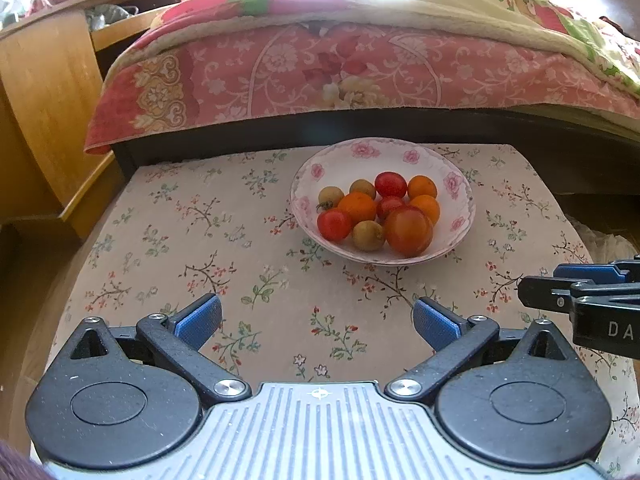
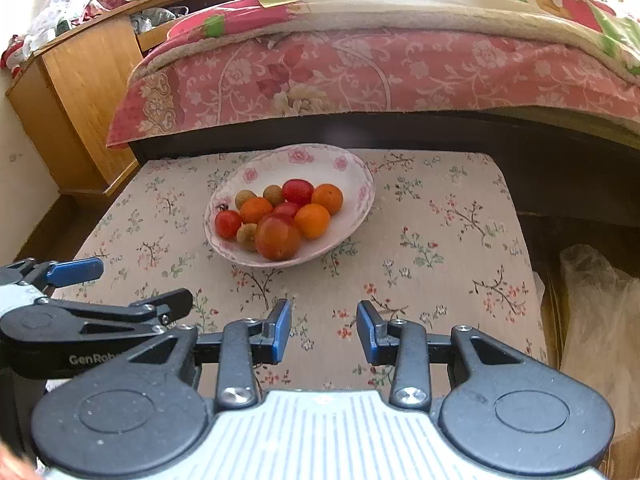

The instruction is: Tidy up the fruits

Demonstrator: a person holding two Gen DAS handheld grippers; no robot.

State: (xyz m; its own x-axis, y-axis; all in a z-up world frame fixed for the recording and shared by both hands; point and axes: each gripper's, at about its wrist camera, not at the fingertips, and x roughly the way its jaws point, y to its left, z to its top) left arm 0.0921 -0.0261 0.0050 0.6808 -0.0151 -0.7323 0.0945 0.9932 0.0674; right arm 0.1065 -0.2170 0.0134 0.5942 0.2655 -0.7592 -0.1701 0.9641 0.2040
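A white bowl with pink flowers point(image 1: 384, 148) point(image 2: 344, 168) stands on the floral tablecloth point(image 1: 200, 220) point(image 2: 440, 220). It holds several small fruits: red tomatoes point(image 1: 390, 184), orange ones point(image 1: 357, 207) and greenish-brown ones point(image 1: 368, 235). A larger red-orange fruit point(image 1: 408, 230) point(image 2: 277, 238) lies at the front. My left gripper point(image 1: 316, 318) hovers well short of the bowl, its jaws wide open and empty. My right gripper point(image 2: 324, 332) is also short of the bowl, with a narrow gap between its blue pads point(image 2: 280, 332) and nothing in it. Each gripper shows at the edge of the other's view point(image 1: 580, 296) point(image 2: 120, 288).
A bed with a pink floral quilt point(image 1: 320, 68) point(image 2: 360, 72) runs behind the table. A wooden cabinet point(image 1: 48, 100) point(image 2: 88, 92) stands at the left. A clear plastic bag point(image 2: 600, 312) lies off the table's right edge.
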